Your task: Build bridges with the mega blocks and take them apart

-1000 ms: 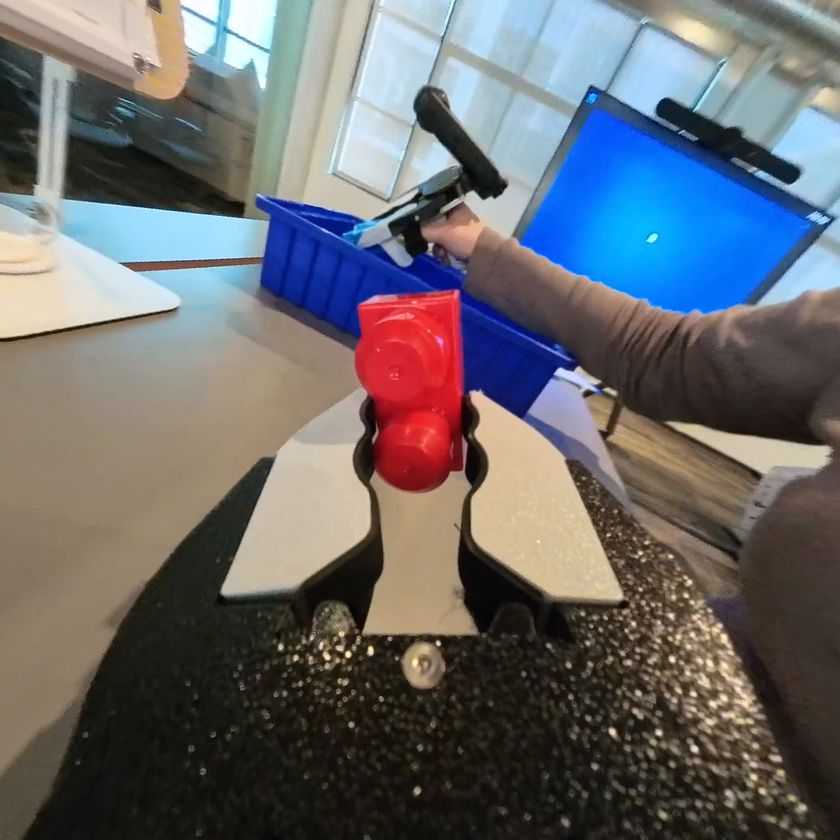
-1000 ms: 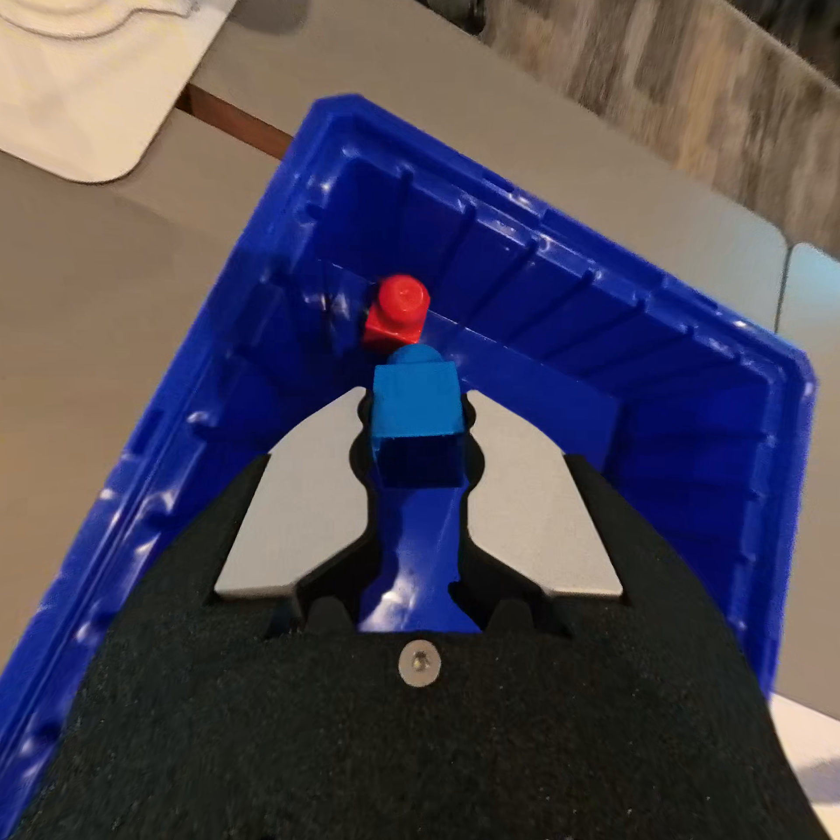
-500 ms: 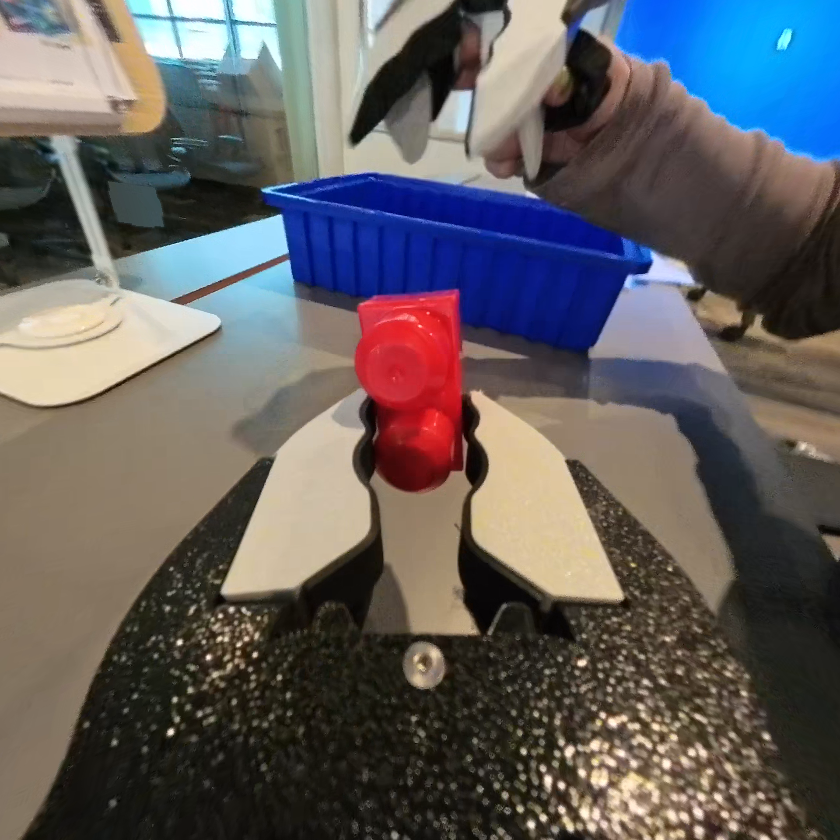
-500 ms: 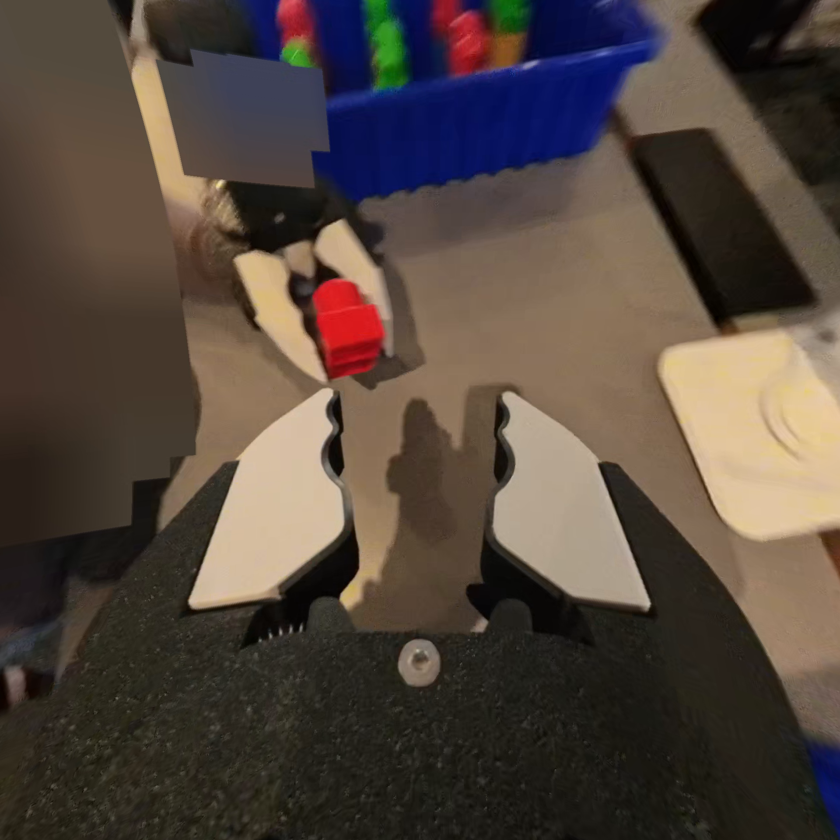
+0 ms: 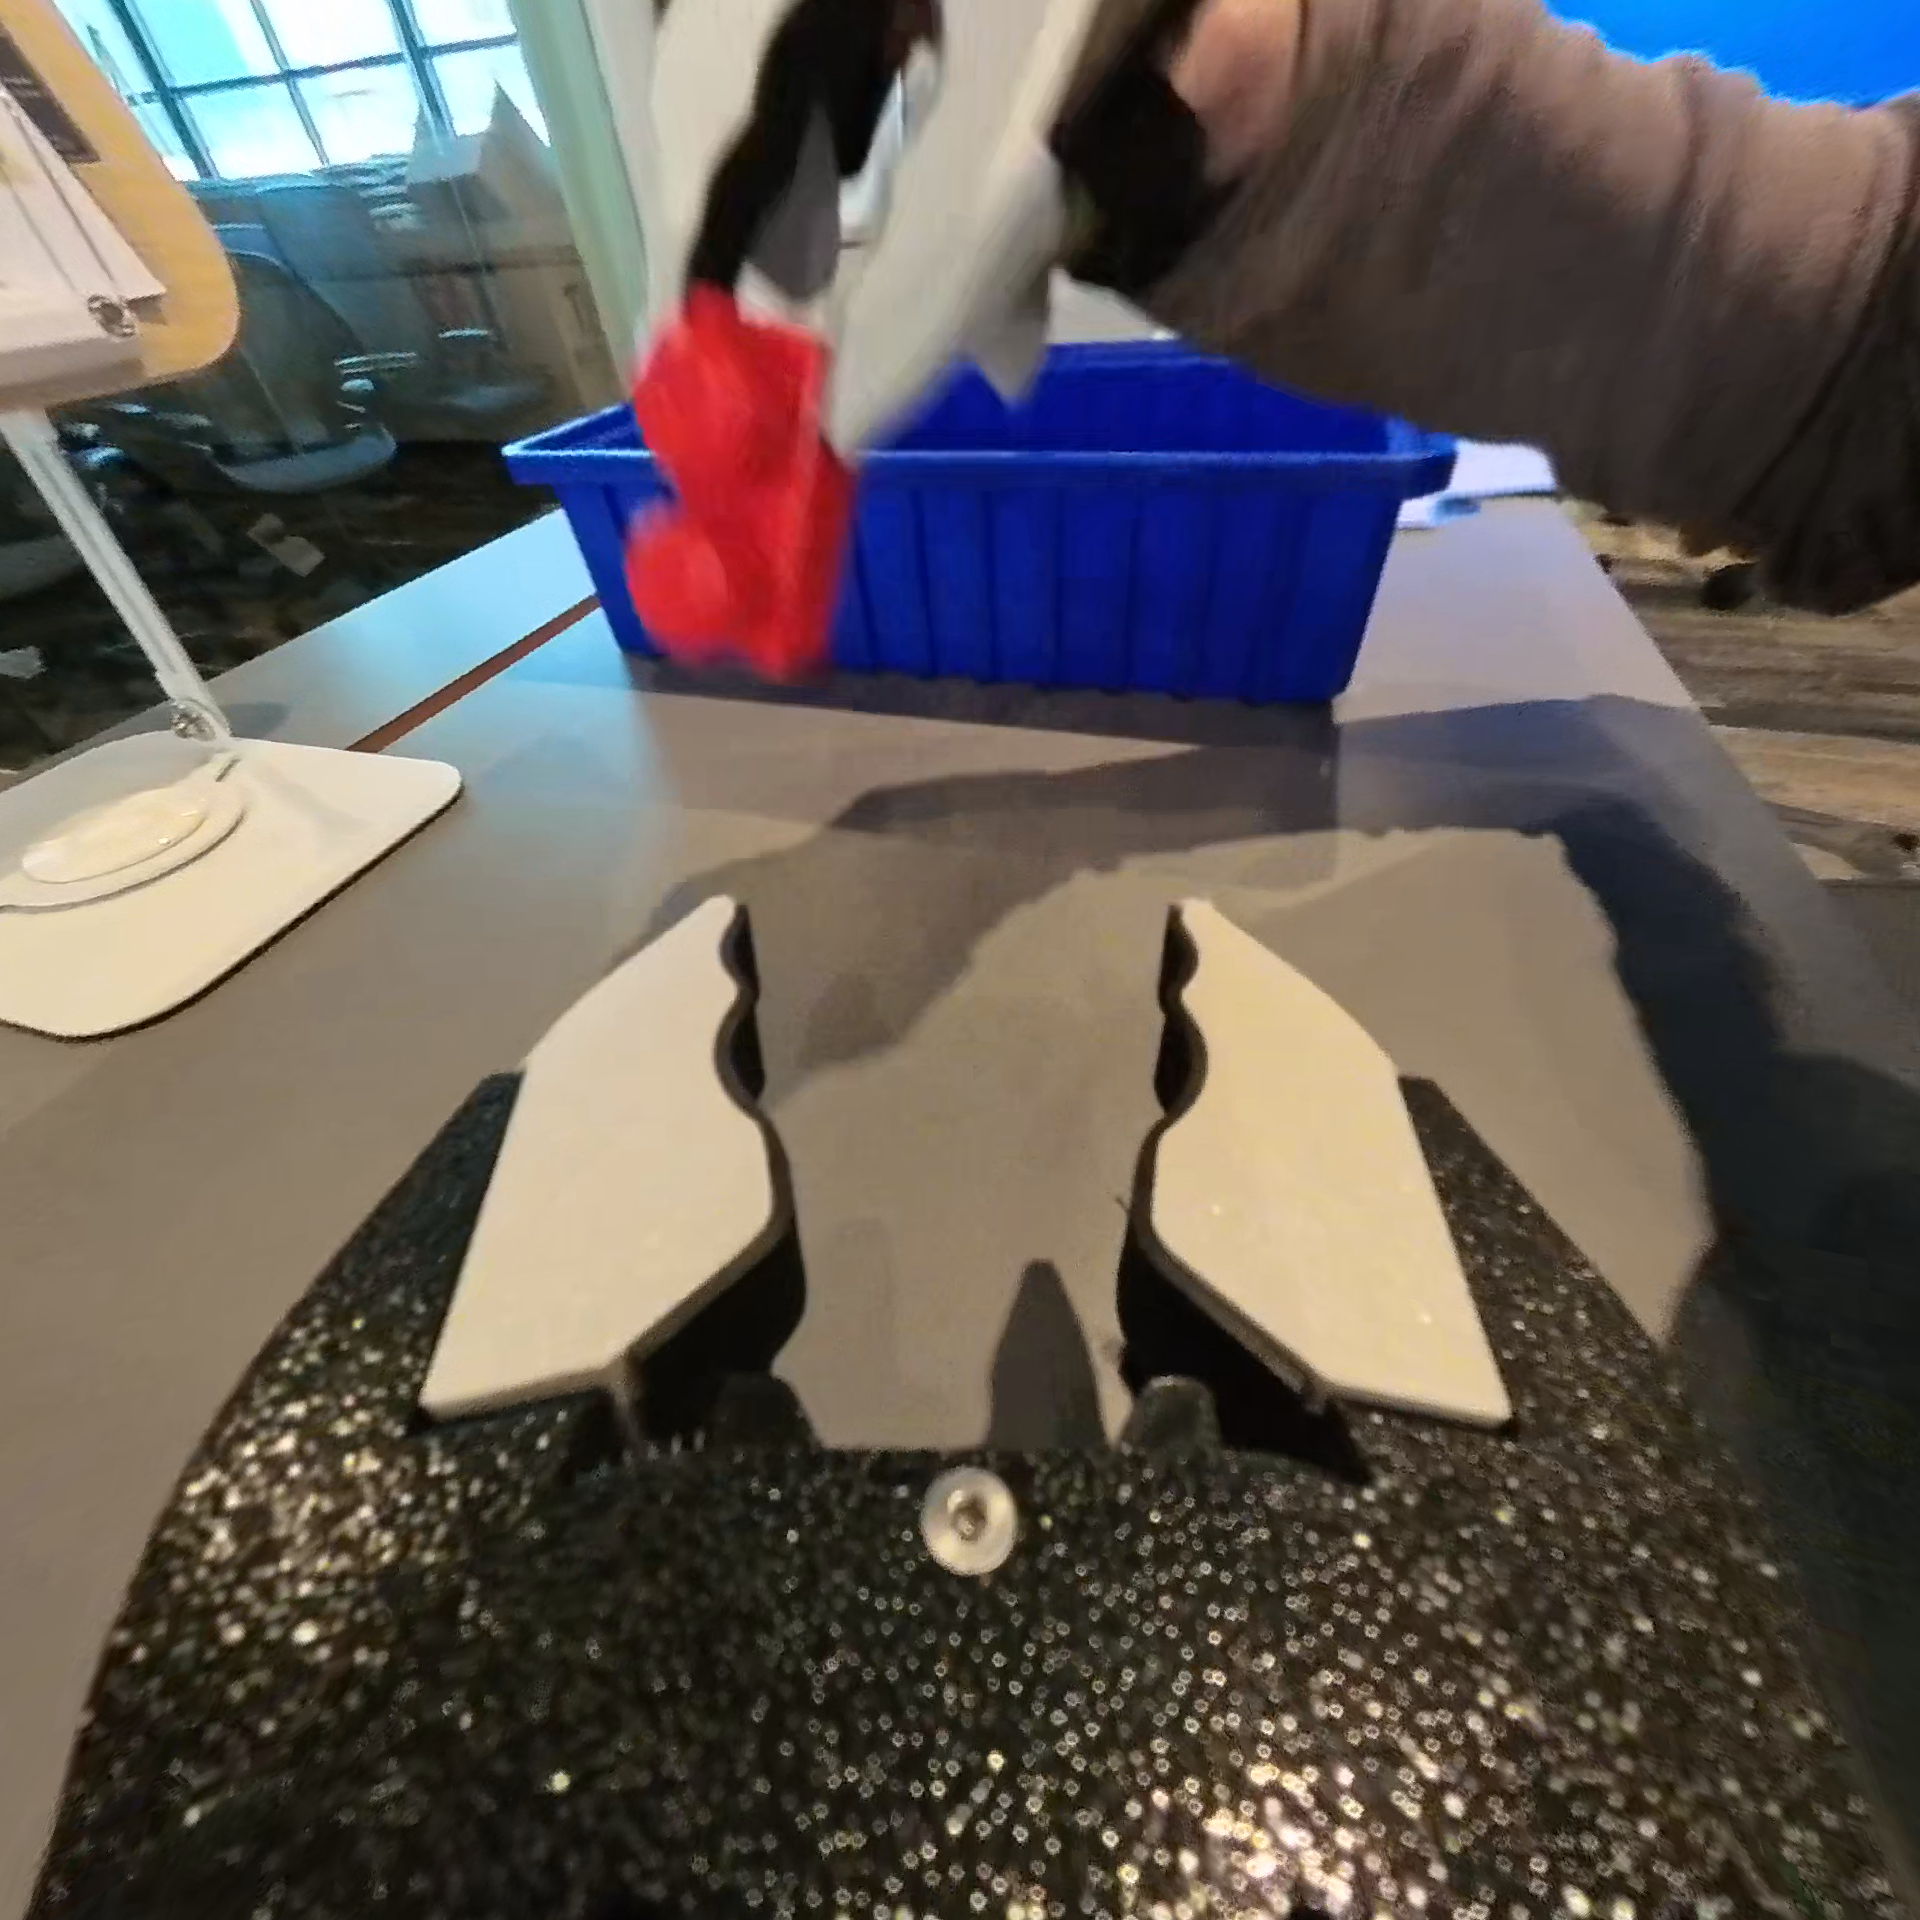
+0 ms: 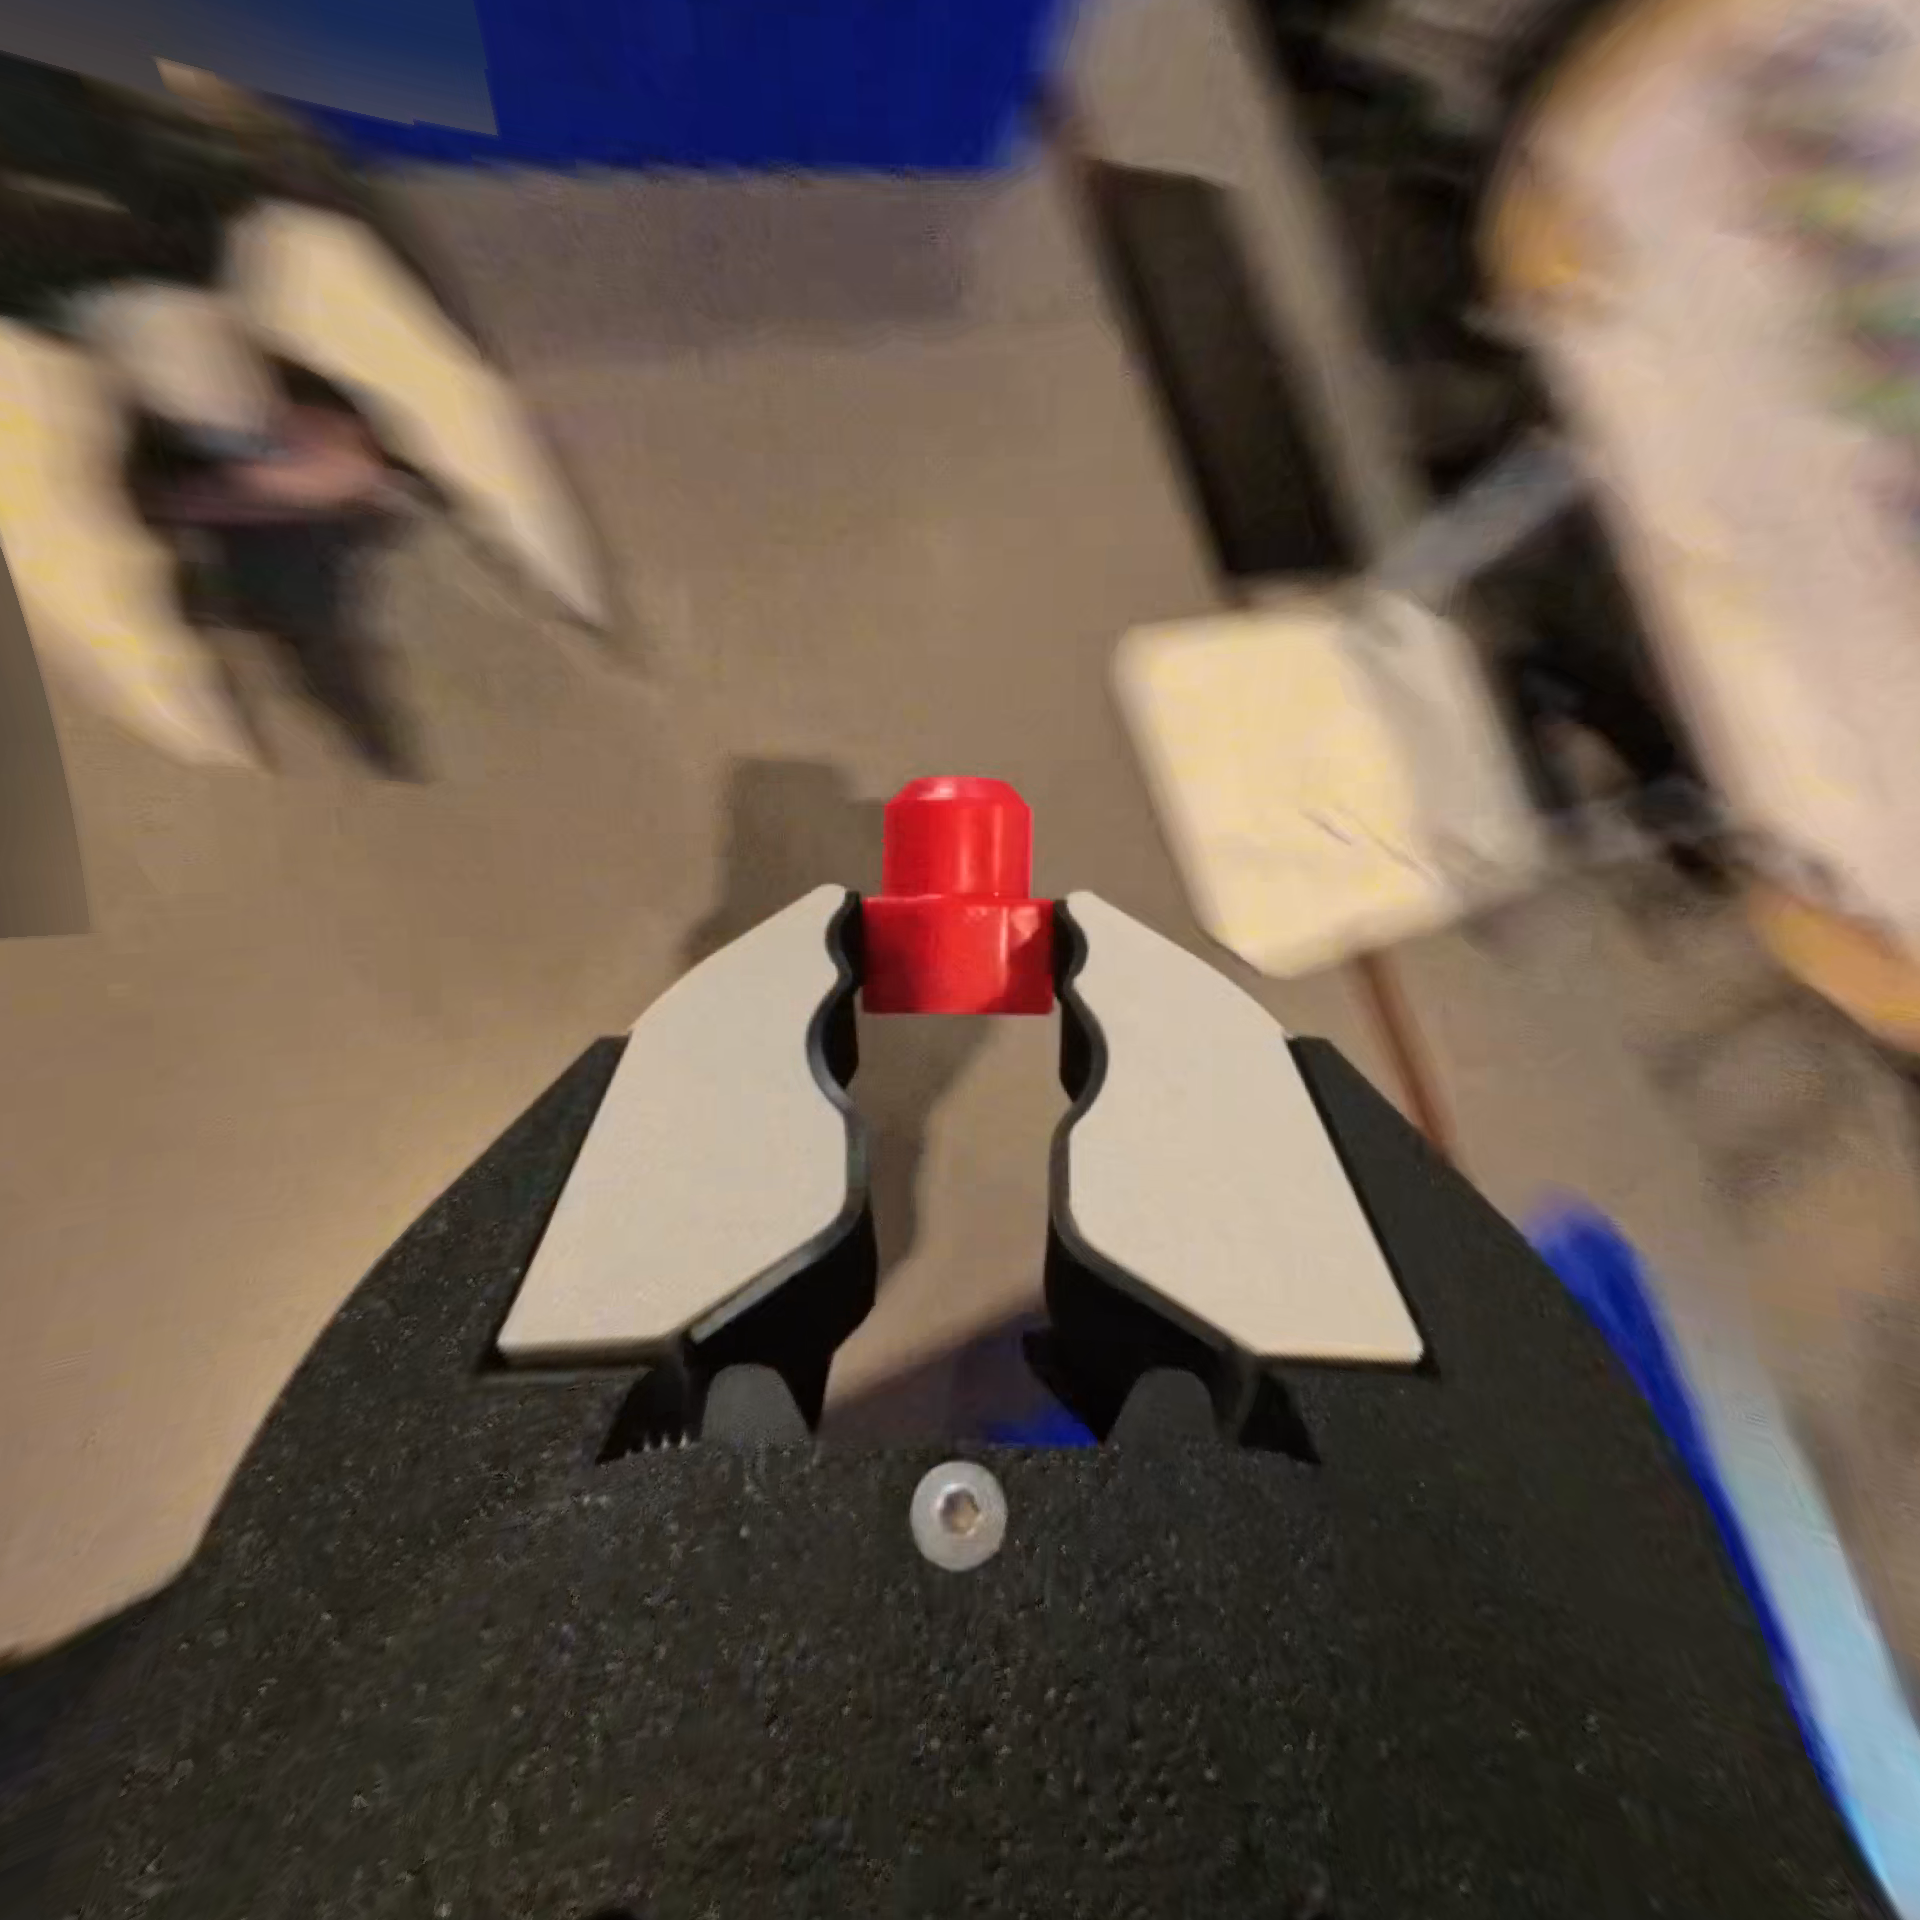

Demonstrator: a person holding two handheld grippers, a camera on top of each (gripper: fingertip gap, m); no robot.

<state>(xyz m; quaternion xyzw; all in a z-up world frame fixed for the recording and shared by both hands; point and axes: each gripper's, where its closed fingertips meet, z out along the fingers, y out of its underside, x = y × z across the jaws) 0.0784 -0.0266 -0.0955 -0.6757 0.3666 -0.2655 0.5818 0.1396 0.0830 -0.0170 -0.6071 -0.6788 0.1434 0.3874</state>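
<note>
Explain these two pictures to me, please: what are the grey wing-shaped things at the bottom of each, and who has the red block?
There is no robot here. A person holds a hand-held gripper in each hand, and each gripper carries a camera looking out along its two grey jaws. The left wrist view shows the left gripper with jaws spread wide and nothing between them, above a grey table. Beyond it sit a blue bin and a white stand base. Coming in from above, blurred, is the right gripper, carrying the red block. The right wrist view shows that gripper's own jaws shut on the block; its background is too blurred to read.
</note>
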